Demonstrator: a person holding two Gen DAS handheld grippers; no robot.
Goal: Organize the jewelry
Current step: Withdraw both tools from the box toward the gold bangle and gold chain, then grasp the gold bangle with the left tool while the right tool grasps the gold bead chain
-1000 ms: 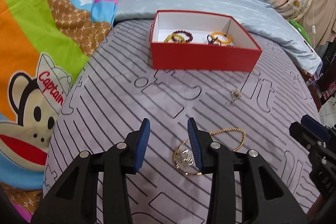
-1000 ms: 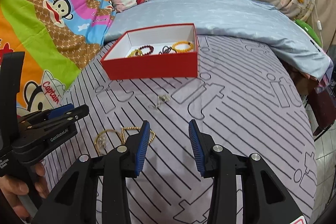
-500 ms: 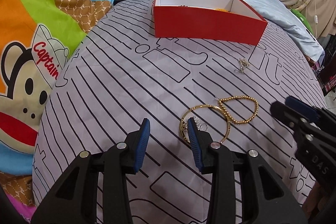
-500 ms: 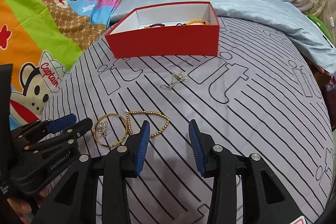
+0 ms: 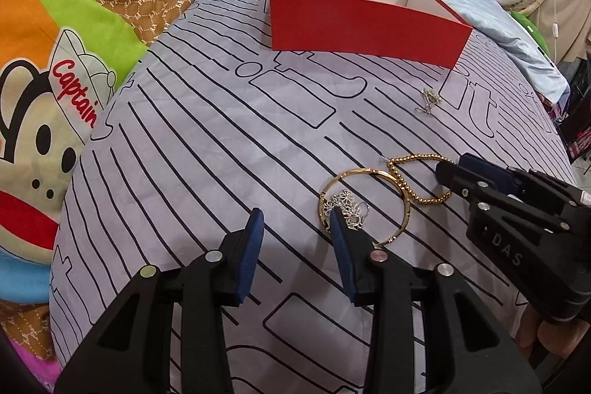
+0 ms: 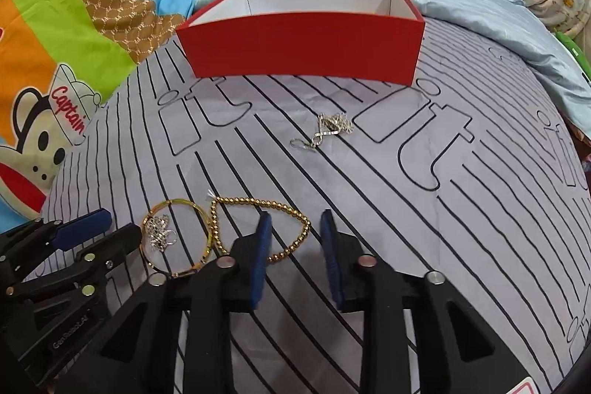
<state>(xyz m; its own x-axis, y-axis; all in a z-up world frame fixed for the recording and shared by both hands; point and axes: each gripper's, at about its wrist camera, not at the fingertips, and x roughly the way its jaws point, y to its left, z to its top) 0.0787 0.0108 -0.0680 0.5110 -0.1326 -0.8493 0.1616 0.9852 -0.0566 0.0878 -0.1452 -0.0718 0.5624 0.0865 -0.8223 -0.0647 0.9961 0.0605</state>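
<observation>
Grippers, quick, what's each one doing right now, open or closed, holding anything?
Left gripper: open, holding nothing, low beside the thin gold bangle.
Right gripper: open, holding nothing, its left pad over the gold beaded bracelet.

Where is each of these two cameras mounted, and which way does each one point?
Left wrist: sits on the left gripper, looking forward along its open fingers across the bed at the gold bangle; the right gripper enters from the right.
Right wrist: sits on the right gripper, open over the gold bead bracelet; the left gripper shows at left.
Both share the red box and jewelry.
</observation>
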